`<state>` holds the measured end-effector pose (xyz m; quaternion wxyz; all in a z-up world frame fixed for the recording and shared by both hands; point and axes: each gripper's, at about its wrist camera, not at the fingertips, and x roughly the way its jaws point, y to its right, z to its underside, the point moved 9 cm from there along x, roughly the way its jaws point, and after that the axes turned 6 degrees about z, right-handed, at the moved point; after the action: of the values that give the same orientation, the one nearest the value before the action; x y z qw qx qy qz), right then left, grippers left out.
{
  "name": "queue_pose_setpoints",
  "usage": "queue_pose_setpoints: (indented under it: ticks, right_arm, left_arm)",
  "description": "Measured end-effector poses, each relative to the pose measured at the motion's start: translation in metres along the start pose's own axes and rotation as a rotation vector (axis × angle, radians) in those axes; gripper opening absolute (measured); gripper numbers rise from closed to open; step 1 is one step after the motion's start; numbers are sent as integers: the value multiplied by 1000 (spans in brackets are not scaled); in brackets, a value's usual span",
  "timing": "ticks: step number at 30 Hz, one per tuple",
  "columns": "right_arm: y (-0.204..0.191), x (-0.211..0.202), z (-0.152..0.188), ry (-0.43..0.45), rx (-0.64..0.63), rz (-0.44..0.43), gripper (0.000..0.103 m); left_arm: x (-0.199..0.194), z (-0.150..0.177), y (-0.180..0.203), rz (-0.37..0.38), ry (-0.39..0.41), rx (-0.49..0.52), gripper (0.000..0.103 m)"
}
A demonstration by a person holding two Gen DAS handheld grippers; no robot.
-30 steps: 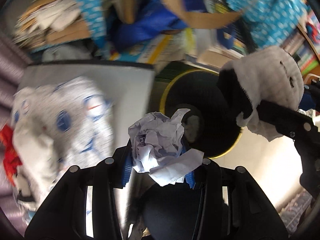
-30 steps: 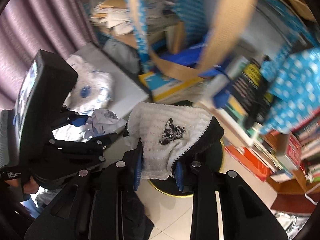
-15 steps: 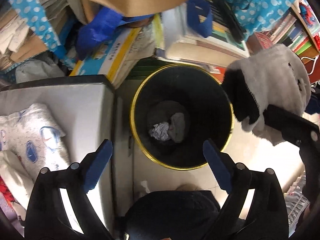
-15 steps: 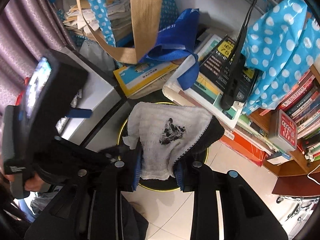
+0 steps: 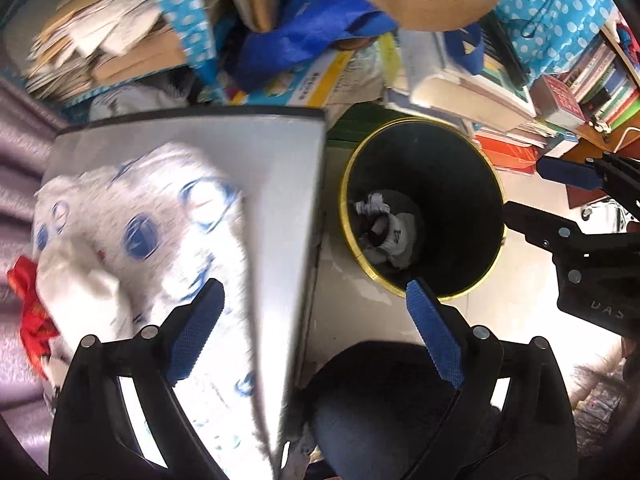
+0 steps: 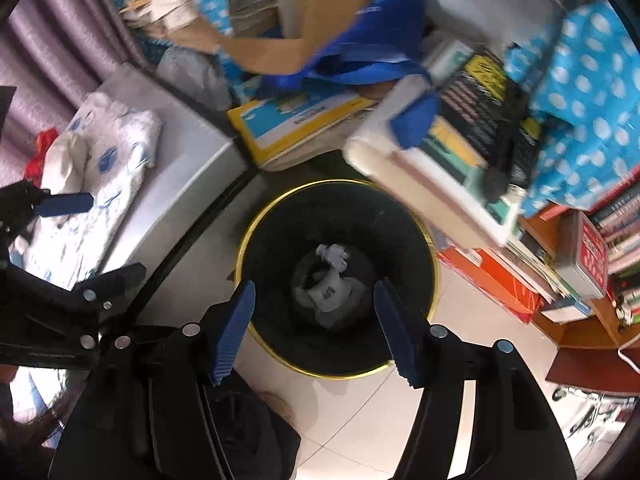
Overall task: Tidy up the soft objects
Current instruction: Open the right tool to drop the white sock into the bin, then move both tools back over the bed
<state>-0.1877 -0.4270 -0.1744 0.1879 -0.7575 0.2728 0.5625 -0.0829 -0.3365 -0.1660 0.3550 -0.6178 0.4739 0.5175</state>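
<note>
A black bin with a gold rim (image 5: 344,200) (image 6: 240,248) stands on the floor beside a white table (image 5: 260,148) (image 6: 192,148). At its bottom lie a crumpled paper ball (image 5: 372,206) (image 6: 334,254) and a white-and-black sock (image 5: 394,236) (image 6: 330,292). My right gripper (image 6: 314,287) hangs above the bin's mouth, its jaws opening with nothing between them. My left gripper (image 5: 312,290) stands wide open and empty over the table's edge next to the bin. A white cloth with blue prints (image 5: 152,216) (image 6: 116,148) lies on the table.
A red item (image 5: 28,308) sits at the table's left end by a purple curtain (image 6: 48,52). Stacked books (image 6: 460,160), blue bags (image 6: 376,52) and a polka-dot bag (image 6: 592,92) crowd behind the bin. Pale floor tiles (image 6: 352,420) lie in front.
The left gripper opened and the paper ball dropped into the bin; that view then swung left toward the table. The right gripper opened and the sock now lies in the bin.
</note>
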Motion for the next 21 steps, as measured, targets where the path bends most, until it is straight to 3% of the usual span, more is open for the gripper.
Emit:
queue_pose_setpoints:
  ticks: [21]
  right_arm:
    - [-174, -34, -36, 77, -312, -202, 62]
  left_arm:
    - [-55, 91, -118, -117, 42, -352, 90]
